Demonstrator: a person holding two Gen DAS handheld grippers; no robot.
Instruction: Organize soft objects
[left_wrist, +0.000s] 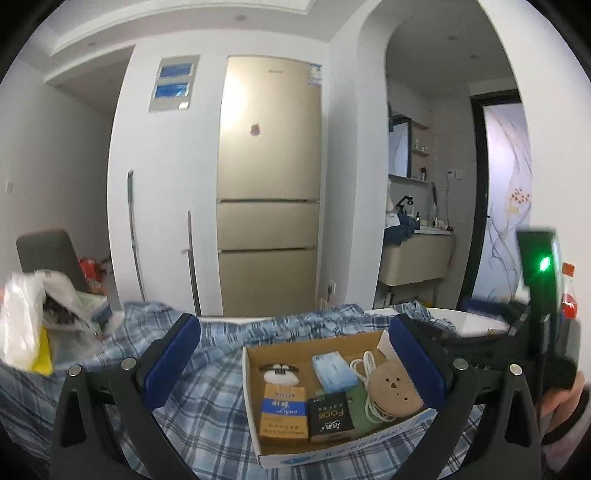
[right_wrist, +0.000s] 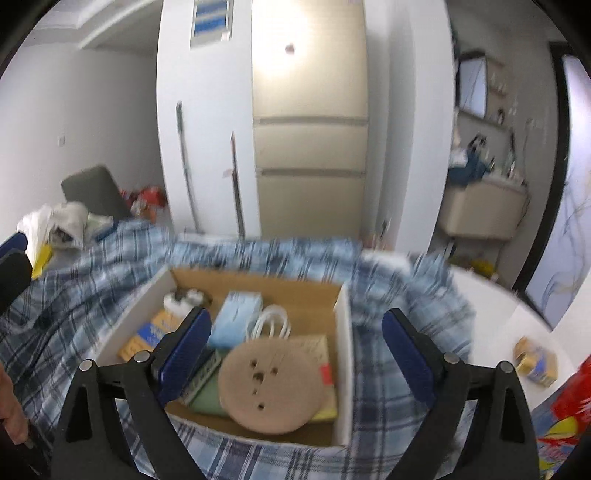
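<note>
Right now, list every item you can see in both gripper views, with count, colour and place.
Open cardboard box: one, brown inside, white outside, on the cloth.
Blue-and-white plaid cloth: one, spread under the box.
Round tan plush disc with small holes: one, in the box, near right.
Coiled white cable: one, in the box, beyond the disc.
Light blue tissue pack: one, box middle.
Orange-and-blue packet: one, box near left.
Black "Face" packet: one, beside the orange packet.
White-and-black plush toy: one, box far left.
Small orange-and-blue carton: one, on the white table, right.
Gold fridge: one, against the far wall.
Left gripper: black, blue pads, open.
Right gripper: black, blue pads, open over the box.
</note>
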